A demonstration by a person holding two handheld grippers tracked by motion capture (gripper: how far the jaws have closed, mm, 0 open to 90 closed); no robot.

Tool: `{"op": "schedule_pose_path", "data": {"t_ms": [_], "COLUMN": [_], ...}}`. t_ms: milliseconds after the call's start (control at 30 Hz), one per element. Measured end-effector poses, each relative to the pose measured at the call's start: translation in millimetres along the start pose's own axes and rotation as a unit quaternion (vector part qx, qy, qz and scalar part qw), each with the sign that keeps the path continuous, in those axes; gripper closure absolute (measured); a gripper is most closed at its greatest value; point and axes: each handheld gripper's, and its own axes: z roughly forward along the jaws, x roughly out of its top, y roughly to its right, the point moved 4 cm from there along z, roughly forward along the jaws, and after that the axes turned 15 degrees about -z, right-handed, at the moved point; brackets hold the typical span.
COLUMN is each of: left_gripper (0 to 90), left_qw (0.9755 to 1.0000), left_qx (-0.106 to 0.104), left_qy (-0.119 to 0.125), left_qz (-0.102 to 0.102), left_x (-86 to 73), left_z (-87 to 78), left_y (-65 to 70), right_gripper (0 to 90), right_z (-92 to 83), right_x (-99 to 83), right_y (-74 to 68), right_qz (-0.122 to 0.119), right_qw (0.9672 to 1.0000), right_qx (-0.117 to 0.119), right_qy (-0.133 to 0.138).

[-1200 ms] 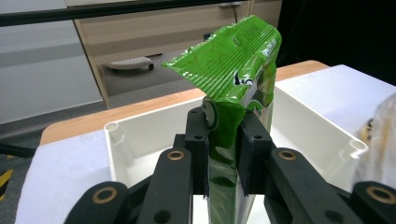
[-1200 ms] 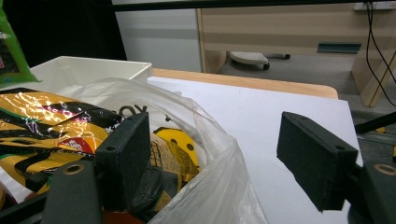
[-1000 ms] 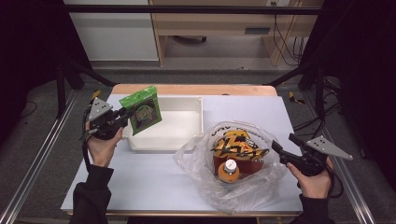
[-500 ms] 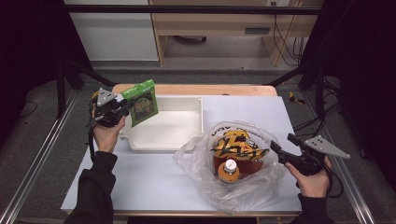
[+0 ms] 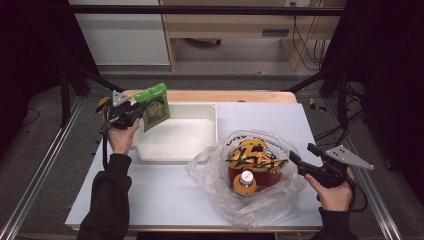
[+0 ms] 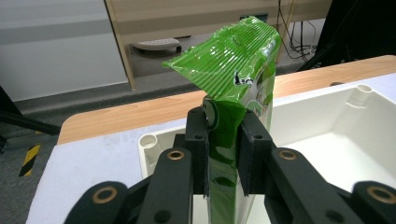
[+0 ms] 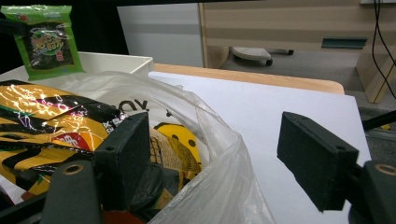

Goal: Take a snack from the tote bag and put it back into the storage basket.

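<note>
left gripper: fingers clamped on green snack packet, carried since the earlier frames toward the white tray's far-left corner, held above it | right gripper: fingers spread, nothing held, unmoved beside plastic bag on desk | release into tray judged next

Jaws: spread wide, one on either side of the clear plastic bag's rim.
Inside bag: orange-black snack packet.
Far left: green packet upright above white tray.
</note>
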Motion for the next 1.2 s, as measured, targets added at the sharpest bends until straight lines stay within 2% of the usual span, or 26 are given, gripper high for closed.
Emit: {"op": "schedule_pose_path", "data": {"t_ms": [400, 733, 933, 1067, 1200], "left_gripper": [76.3, 75.9, 75.1, 72.0, 62.3], "left_qw": [0.9996, 0.9985, 0.9982, 0.9974, 0.9963], "left_qx": [0.01, 0.017, 0.02, 0.03, 0.044], "left_qy": [-0.023, -0.051, -0.056, -0.065, -0.072], "left_qz": [-0.013, -0.013, -0.011, -0.011, -0.014], "left_x": [-5.1, -13.1, -14.5, -16.5, -17.8], "left_z": [19.1, 29.4, 30.6, 32.8, 34.1], "left_y": [-14.1, -16.6, -16.0, -15.9, -18.2], "right_gripper": [26.0, 25.9, 25.9, 25.9, 25.8], "right_z": [3.0, 3.6, 4.2, 4.1, 4.1], "right_x": [-1.9, -2.8, -2.9, -2.6, -2.7], "right_y": [-0.5, -1.1, -1.7, -1.9, -2.1], "right_qz": [-0.001, 0.001, -0.001, -0.002, -0.002], "right_qw": [1.0, 1.0, 1.0, 1.0, 1.0], "right_qx": [0.001, 0.003, 0.003, 0.004, 0.004], "right_qy": [-0.004, -0.006, -0.008, -0.007, -0.008]}}
